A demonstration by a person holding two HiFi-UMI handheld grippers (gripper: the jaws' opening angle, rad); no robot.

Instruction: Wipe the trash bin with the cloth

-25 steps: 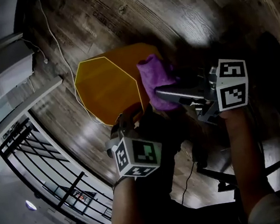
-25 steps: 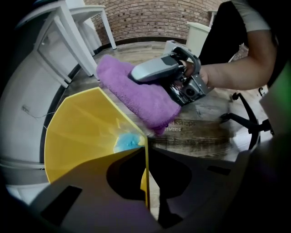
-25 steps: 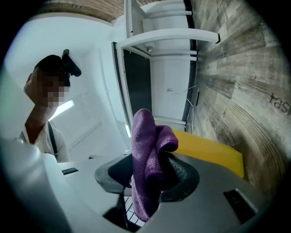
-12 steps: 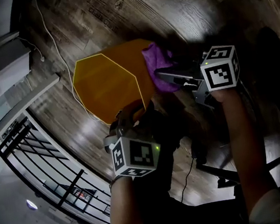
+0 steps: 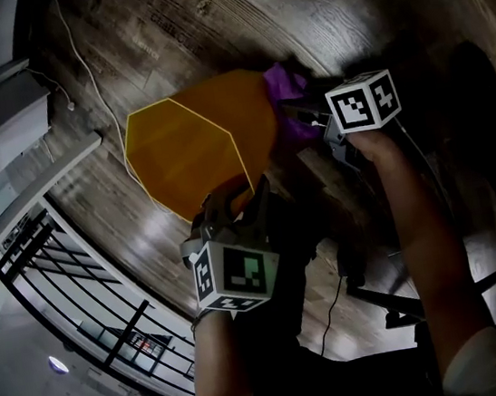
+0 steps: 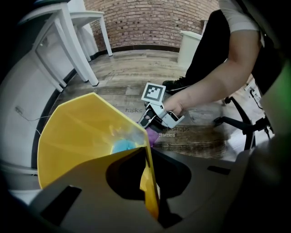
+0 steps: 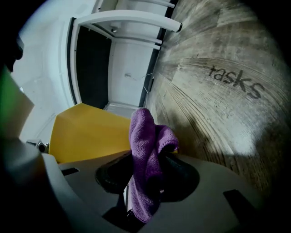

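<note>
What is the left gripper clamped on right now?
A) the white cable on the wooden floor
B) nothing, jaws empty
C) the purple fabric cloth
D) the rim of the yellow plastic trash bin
D: the left gripper view shows the left gripper with its jaws closed on the rim edge of the yellow plastic trash bin, while the purple fabric cloth is pinched in the right gripper.

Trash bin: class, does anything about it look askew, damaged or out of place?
The yellow trash bin seems tipped off upright while the left gripper clamps its rim. A blue patch shows inside it. No spill or damage is visible.
</note>
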